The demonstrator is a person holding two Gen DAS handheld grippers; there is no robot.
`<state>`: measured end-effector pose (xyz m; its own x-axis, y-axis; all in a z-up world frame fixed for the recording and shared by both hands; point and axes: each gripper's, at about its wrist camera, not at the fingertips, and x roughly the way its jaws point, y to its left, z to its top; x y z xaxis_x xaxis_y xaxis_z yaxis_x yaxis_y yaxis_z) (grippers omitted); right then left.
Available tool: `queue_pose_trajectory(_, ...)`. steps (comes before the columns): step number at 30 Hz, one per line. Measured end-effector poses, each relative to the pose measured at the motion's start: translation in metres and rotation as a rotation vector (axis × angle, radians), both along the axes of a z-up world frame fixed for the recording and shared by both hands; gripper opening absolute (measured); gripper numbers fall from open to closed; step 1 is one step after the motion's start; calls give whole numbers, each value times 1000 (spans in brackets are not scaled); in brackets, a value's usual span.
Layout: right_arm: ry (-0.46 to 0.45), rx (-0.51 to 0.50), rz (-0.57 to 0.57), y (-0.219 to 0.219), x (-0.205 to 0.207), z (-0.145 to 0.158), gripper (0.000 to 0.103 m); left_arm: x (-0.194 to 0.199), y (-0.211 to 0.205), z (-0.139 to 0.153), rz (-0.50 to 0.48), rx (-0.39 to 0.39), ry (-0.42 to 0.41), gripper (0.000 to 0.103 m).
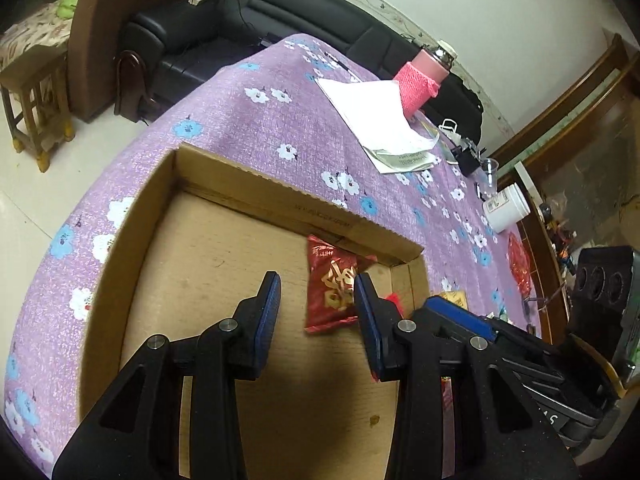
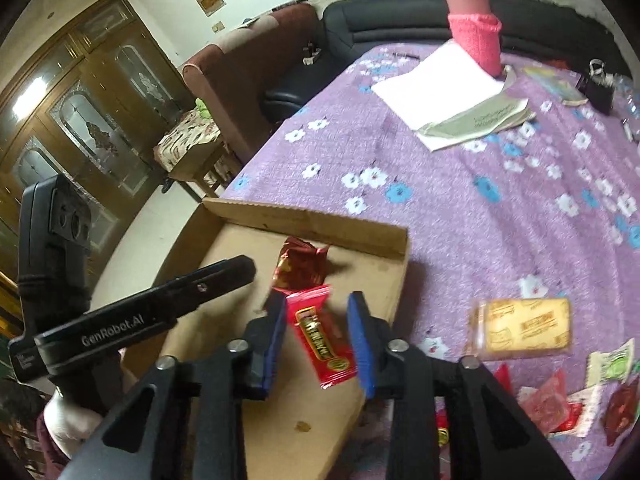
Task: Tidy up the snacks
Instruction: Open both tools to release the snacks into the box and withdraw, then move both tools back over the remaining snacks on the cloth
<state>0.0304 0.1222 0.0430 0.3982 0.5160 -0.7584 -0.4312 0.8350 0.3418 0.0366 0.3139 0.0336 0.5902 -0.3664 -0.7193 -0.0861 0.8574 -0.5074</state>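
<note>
An open cardboard box lies on the purple flowered tablecloth. On its floor is a dark red packet with gold lettering, also seen in the right wrist view. My left gripper hovers over the box, jaws apart, with nothing between them; the packet lies below. My right gripper is over the box's near right corner. A bright red bar packet hangs between its fingers, against the left pad, with a gap to the right one. Loose snacks lie to the right: a cracker pack and small sachets.
A bottle in a pink sleeve, papers and a black binder clip sit at the table's far side. A white jar and a plastic cup stand by the right edge. A black sofa runs behind the table.
</note>
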Motion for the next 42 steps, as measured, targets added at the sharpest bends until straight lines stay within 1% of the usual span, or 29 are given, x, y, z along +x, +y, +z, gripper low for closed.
queue_pose_trajectory(2,-28,-12,-8,-5,-8,8,38,-6,-1,6,4,4,-12,37)
queue_pose_trajectory(3,-54,-28,-11,-8,-16,14,38,-13,-3,13,4,15,-31,37)
queue_pose_trajectory(6,-177,-140,-41,-19,-50,34,39,-38,-16,33,4,68,-89,37)
queue_pose_trajectory(7,-216,-172,-55,-24,-62,40,45,-48,-22,41,2,85,-111,37)
queue_pose_trajectory(8,-250,-196,-71,-30,-76,46,54,-63,-31,50,-5,106,-141,37)
queue_pose_trajectory(9,-276,-212,-89,-37,-90,52,58,-72,-39,55,-9,119,-160,37)
queue_pose_trajectory(10,-295,-222,-112,-46,-104,57,64,-85,-48,61,-16,129,-186,40)
queue_pose_trajectory(12,-323,-222,-156,-63,-128,66,65,-106,-65,67,-29,122,-228,62)
queue_pose_trajectory(13,-337,-229,-178,-71,-139,70,65,-116,-74,68,-32,120,-245,64)
queue_pose_trajectory(16,-386,-280,-252,-94,-163,75,68,-138,-102,68,-44,130,-266,65)
queue_pose_trajectory(18,-397,-306,-299,-110,-175,76,69,-148,-117,64,-49,146,-262,65)
queue_pose_trajectory(22,-395,-329,-382,-143,-187,73,69,-156,-147,54,-73,210,-231,65)
queue_pose_trajectory(25,-407,-355,-435,-164,-195,72,70,-159,-163,50,-90,227,-212,65)
queue_pose_trajectory(28,-422,-367,-486,-184,-204,74,75,-164,-178,50,-106,244,-213,65)
queue_pose_trajectory(30,-436,-375,-516,-195,-211,76,76,-167,-187,52,-121,253,-216,65)
queue_pose_trajectory(35,-448,-383,-571,-217,-216,79,78,-170,-206,53,-153,271,-218,65)
queue_pose_trajectory(38,-458,-410,-606,-227,-218,78,79,-168,-215,52,-167,276,-212,65)
queue_pose_trajectory(42,-450,-398,-619,-236,-220,76,79,-168,-222,50,-181,284,-203,65)
